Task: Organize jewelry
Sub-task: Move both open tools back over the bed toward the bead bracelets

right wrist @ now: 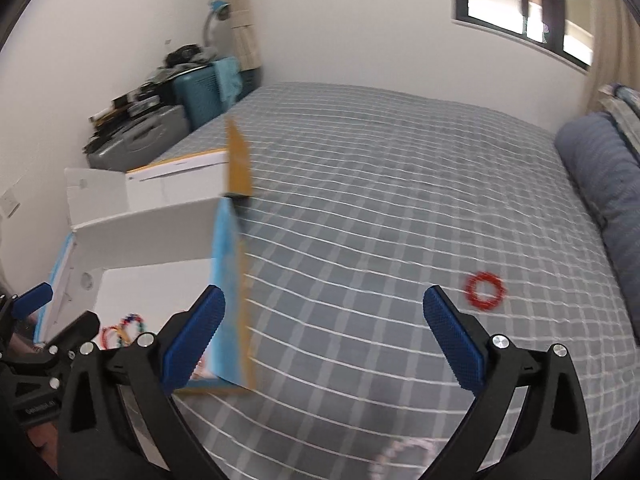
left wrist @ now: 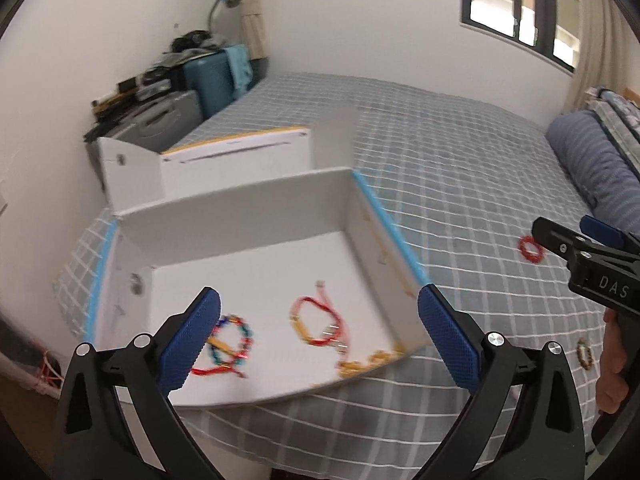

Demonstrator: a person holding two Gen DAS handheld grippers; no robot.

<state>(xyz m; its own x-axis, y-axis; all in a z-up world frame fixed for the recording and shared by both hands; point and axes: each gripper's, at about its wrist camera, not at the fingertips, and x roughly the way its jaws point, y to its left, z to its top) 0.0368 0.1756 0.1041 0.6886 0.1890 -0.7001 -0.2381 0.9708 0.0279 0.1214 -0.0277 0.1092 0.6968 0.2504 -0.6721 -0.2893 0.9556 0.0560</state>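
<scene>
A white open box point(left wrist: 256, 208) with blue edges lies on the bed and holds a multicolour bead bracelet point(left wrist: 234, 338), a red and pink bracelet point(left wrist: 320, 322) and a yellow bead chain point(left wrist: 366, 364). My left gripper point(left wrist: 318, 334) is open and empty above the box's near part. A red bead bracelet point(left wrist: 531, 249) lies on the bed to the right; it also shows in the right wrist view point(right wrist: 484, 291). A dark bead bracelet point(left wrist: 585, 354) lies nearer. My right gripper point(right wrist: 324, 342) is open and empty above the bed, beside the box point(right wrist: 160, 232). A pale bracelet point(right wrist: 400, 456) shows blurred below it.
The bed has a grey checked cover point(right wrist: 380, 200). A rolled blue quilt point(left wrist: 592, 160) lies along its right side. Suitcases and clutter point(left wrist: 168, 92) stand by the wall at the far left. The box's lid point(left wrist: 224, 160) stands open behind it.
</scene>
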